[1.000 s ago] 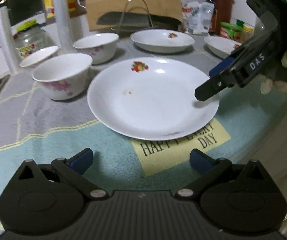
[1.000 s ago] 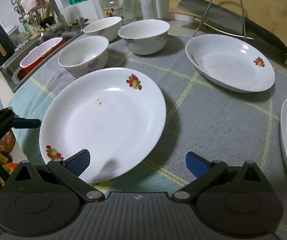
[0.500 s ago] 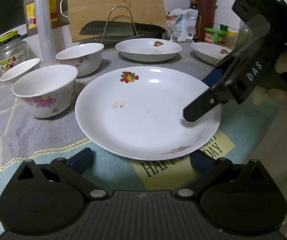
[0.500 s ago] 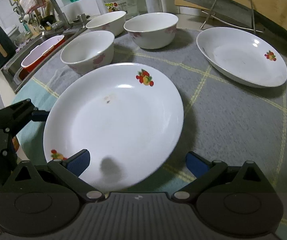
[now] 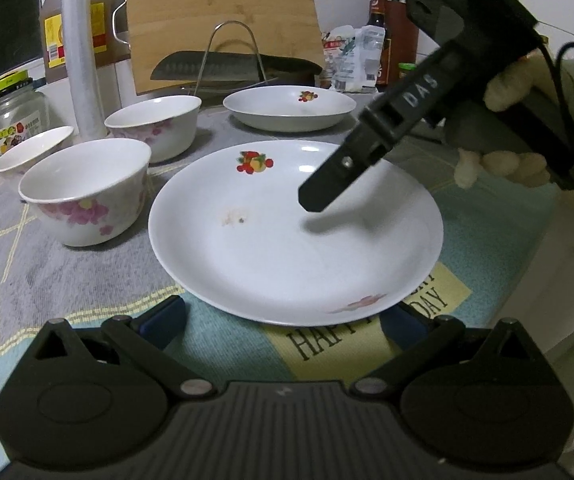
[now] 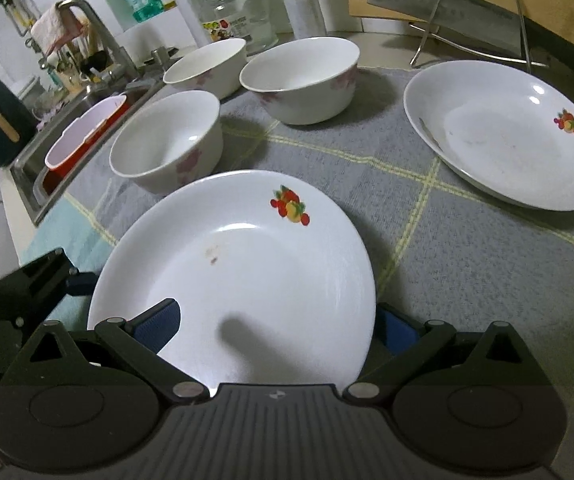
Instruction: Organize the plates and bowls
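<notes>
The round white ceramic plate with a fruit print [image 5: 287, 240] lies near the worktop's front edge on a grey checked cloth [image 6: 467, 256]. The right gripper [image 6: 275, 320] straddles its rim, spread wide; the left gripper [image 5: 283, 316], also released, sits just before it.

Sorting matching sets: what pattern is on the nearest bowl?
Pink flowers on white, on the nearest bowl; clearest in the left wrist view.

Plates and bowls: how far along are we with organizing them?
Nothing looks stacked yet. Three white floral bowls and the far white fruit-print plate sit apart on the grey mat. In hand: right gripper open around the near white fruit-print plate; left gripper open at its edge. All grouping remains.
</notes>
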A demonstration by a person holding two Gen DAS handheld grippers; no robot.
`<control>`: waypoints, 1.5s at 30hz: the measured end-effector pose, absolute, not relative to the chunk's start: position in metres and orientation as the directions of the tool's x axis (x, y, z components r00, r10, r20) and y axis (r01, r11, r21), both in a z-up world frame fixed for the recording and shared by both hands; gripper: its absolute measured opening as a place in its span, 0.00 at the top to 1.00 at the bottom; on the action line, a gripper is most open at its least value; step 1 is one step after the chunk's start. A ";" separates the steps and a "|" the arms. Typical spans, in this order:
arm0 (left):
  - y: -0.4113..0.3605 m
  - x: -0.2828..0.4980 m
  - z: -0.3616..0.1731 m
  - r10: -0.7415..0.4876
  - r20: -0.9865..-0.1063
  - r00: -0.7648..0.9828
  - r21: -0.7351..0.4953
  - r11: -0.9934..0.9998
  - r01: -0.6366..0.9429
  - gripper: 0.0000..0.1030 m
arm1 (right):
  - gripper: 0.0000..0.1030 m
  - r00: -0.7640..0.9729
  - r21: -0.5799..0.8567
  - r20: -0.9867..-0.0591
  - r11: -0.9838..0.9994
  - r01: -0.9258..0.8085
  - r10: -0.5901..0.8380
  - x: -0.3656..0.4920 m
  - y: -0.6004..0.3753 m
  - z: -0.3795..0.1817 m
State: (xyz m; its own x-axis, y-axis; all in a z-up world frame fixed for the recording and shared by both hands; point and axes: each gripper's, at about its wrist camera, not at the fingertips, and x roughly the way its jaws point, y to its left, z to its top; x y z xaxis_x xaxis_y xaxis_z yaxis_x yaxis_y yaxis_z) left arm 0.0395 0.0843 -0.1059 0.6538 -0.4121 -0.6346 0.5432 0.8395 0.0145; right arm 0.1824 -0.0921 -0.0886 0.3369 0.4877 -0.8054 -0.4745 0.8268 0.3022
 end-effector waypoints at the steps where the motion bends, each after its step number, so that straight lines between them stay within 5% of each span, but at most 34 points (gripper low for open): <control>1: 0.085 0.039 -0.106 -0.416 -0.632 0.654 0.015 0.837 0.547 0.00 | 0.00 0.335 0.307 -0.805 0.827 -0.472 0.490 0.184 -0.092 -0.089; 12: 0.088 0.046 -0.105 -0.459 -0.627 0.629 0.016 0.800 0.600 0.00 | 0.00 0.364 0.265 -0.812 0.845 -0.465 0.455 0.179 -0.084 -0.091; 45: 0.089 0.060 -0.103 -0.511 -0.653 0.559 0.018 0.727 0.686 0.00 | 0.00 0.108 0.478 -0.814 0.765 -0.431 0.570 0.230 -0.089 -0.085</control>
State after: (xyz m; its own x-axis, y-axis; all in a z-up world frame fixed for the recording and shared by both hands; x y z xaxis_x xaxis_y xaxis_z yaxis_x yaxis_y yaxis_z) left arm 0.0602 0.0889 -0.1026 0.5588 -0.5112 -0.6530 0.6862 0.7272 0.0178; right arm 0.2296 -0.0890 -0.0852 0.1078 0.5702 -0.8144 -0.4313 0.7649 0.4784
